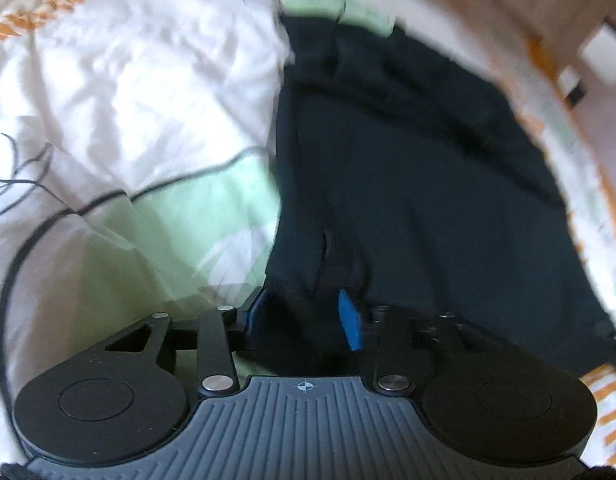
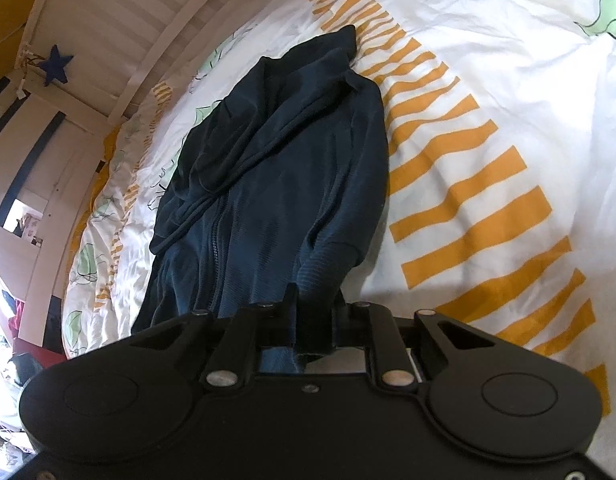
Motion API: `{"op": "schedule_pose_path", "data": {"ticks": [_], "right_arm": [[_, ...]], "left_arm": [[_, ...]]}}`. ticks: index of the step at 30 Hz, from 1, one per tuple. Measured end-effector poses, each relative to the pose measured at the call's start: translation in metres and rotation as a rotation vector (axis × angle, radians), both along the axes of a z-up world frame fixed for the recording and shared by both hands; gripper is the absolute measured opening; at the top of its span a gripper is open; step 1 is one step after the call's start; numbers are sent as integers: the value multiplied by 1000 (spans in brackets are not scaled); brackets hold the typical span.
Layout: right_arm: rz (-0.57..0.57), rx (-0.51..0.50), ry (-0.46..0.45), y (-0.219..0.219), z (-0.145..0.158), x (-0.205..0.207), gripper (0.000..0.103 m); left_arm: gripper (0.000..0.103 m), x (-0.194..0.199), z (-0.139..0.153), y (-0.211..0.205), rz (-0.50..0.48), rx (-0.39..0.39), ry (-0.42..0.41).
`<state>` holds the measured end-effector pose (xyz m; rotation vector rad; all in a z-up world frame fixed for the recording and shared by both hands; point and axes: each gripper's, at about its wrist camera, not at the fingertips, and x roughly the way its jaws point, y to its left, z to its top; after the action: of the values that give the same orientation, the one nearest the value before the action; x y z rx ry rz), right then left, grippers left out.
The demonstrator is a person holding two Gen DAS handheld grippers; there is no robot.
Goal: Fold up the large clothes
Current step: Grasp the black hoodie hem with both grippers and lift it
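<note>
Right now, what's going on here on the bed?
A person is folding a dark navy zip jacket on a duvet with orange stripes and green leaf prints, holding a gripper in each hand. The right gripper is shut on a ribbed edge of the jacket. The left gripper also has dark fabric pinched between its blue-padded fingers. The jacket lies rumpled, not yet neatly folded.

item: dark navy zip-front jacket, ribbed fabric, ribbed cuffs. we find it rumpled, lying lengthwise on the duvet, beside its orange stripes; a sleeve draped across the front, zipper closed.
</note>
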<state>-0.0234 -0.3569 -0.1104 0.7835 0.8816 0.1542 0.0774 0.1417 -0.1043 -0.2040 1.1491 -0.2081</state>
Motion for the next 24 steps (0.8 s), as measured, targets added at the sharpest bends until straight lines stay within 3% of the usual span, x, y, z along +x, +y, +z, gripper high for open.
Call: {"op": "schedule_pose_path", "data": {"ticks": [4, 5, 8, 12, 14, 16, 20, 22, 23, 24], "right_arm": [[0, 6, 4, -1, -2, -1, 25], [0, 7, 5, -1, -2, -1, 25], [2, 6, 10, -1, -4, -2, 25], [2, 5, 12, -1, -4, -2, 25], [3, 5, 12, -1, -4, -2, 25], [4, 4, 13, -1, -4, -2, 26], [4, 5, 23, 0, -5, -2, 27], [6, 1, 25, 1, -5, -1, 27], [7, 0, 25, 2, -5, -1, 27], [8, 1, 24, 2, -5, -1, 27]], "left_arm": [[59, 9, -2, -22, -83, 123, 14], [58, 10, -4, -23, -91, 127, 25], [44, 12, -6, -8, -54, 14, 30], [41, 11, -8, 10, 13, -68, 37], [43, 14, -7, 11, 17, -61, 42], [53, 16, -7, 10, 10, -58, 33], [60, 22, -13, 5, -2, -55, 45], [53, 20, -10, 2, -24, -41, 37], [43, 19, -9, 2, -36, -53, 29], [24, 17, -9, 3, -49, -94, 22]]}}
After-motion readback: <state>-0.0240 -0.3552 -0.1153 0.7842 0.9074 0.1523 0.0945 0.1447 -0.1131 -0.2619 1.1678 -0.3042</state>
